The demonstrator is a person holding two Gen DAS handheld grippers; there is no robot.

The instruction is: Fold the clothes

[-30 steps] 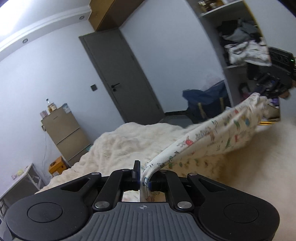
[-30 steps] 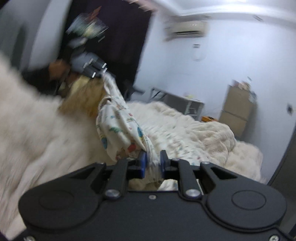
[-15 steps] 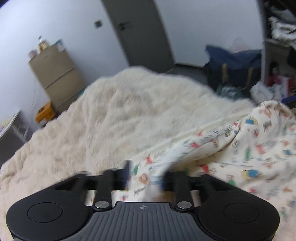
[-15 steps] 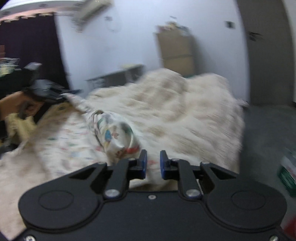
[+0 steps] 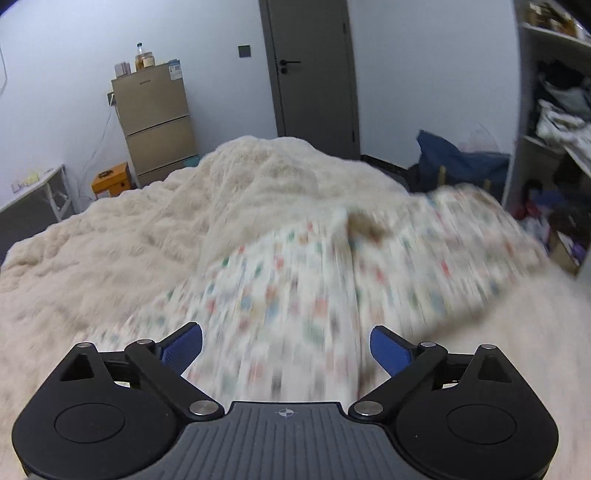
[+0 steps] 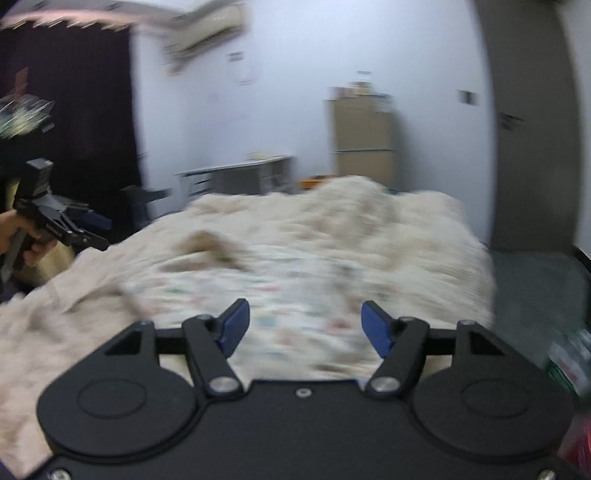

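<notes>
Here, from the left wrist, the left gripper [image 5: 286, 347] has its blue pads [image 5: 183, 345] spread far apart; its jaws have just been opening, and nothing is pinched between them. The printed garment [image 5: 332, 280], white with small coloured figures, lies spread on the fluffy cream blanket [image 5: 129, 236] directly ahead of the pads and runs off toward the right. It is smeared by motion blur, so its folds and edges cannot be made out, though a brownish patch shows near its far edge. Beyond the blanket stand a tan fridge [image 5: 155, 122] with bottles on top, an orange box [image 5: 110, 179] beside its foot, a grey door [image 5: 314, 74], a dark blue bag [image 5: 458, 162] on the floor, and open shelves [image 5: 554, 110] stuffed with clothes at the right.

From the right wrist, the right gripper [image 6: 304, 326] also stands with its jaws parted, less widely than the left; they too have just been opening, and no cloth is between the blue pads [image 6: 234, 325]. The garment [image 6: 280, 291] lies on the blanket [image 6: 406, 236] just in front of the pads, again blurred. At the far left edge a hand [image 6: 18, 236] holds the left gripper [image 6: 94, 230] above the edge of the bed, its fingers apart. A dark curtain [image 6: 74, 110] hangs behind it, a grey desk [image 6: 240, 173] sits against the far wall, and an air conditioner [image 6: 207, 29] is mounted high up.
</notes>
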